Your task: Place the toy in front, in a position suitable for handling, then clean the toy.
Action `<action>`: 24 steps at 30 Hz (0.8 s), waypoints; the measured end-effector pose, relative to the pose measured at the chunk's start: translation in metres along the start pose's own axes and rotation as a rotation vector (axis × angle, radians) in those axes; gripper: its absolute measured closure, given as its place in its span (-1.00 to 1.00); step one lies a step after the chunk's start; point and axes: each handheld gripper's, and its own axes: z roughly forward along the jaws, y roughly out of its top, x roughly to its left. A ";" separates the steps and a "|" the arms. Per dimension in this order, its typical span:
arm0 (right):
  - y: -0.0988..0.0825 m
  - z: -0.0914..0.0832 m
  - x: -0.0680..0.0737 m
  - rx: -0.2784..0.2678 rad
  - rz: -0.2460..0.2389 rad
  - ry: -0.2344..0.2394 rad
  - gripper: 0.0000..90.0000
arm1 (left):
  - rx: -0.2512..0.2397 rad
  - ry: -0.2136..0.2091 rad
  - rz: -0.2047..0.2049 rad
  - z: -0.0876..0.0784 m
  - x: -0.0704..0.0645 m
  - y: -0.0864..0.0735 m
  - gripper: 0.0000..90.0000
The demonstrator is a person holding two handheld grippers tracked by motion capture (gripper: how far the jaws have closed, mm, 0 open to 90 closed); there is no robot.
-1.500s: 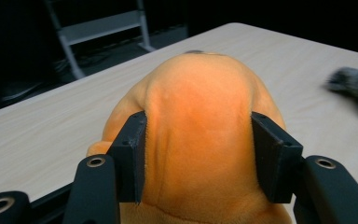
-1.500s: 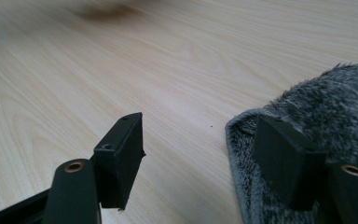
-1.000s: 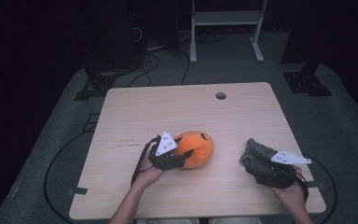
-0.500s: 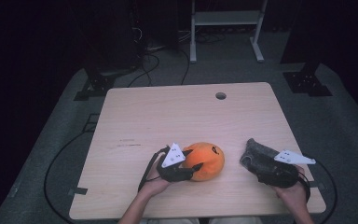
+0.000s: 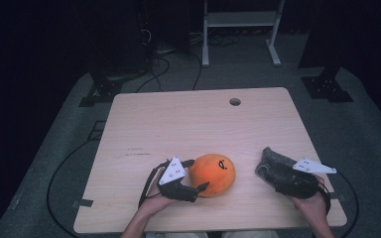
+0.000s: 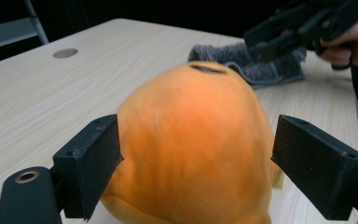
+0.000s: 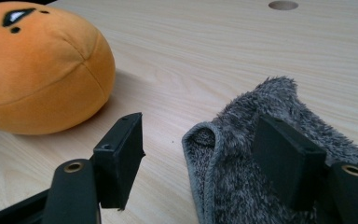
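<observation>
Light wood table (image 5: 178,124), dark room. Left gripper (image 5: 194,174) jaws spread around the orange plush (image 5: 212,173) at front centre, neither pad pressing it. Right gripper (image 5: 268,172) spread wide over the grey cloth (image 7: 265,154), one jaw resting on it.

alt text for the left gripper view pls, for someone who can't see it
A round orange plush toy sits on a light wooden table between the left gripper's two open black jaws, which flank it without clearly squeezing it. Behind it lies a grey fuzzy cloth, with the right gripper held over it by a hand.
</observation>
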 end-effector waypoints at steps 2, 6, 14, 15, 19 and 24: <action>0.000 0.000 0.000 -0.001 0.000 0.001 -0.29 | 0.006 -0.004 0.009 0.001 -0.002 0.000 -0.69; 0.000 0.000 0.001 0.000 -0.004 0.007 -0.29 | 0.008 -0.008 0.022 0.003 -0.004 0.000 -0.69; 0.006 0.008 -0.007 0.001 0.001 -0.012 -0.29 | 0.017 -0.027 0.045 -0.001 -0.002 -0.001 -0.70; 0.007 0.009 -0.008 0.003 0.006 -0.011 -0.29 | 0.022 -0.031 0.043 -0.001 -0.001 -0.002 -0.70; 0.016 0.013 -0.016 0.006 0.011 -0.015 -0.28 | 0.053 -0.035 0.051 0.001 0.001 -0.004 -0.69; 0.025 0.018 -0.023 0.014 0.024 -0.019 -0.28 | 0.081 -0.022 0.073 0.005 -0.001 -0.006 -0.68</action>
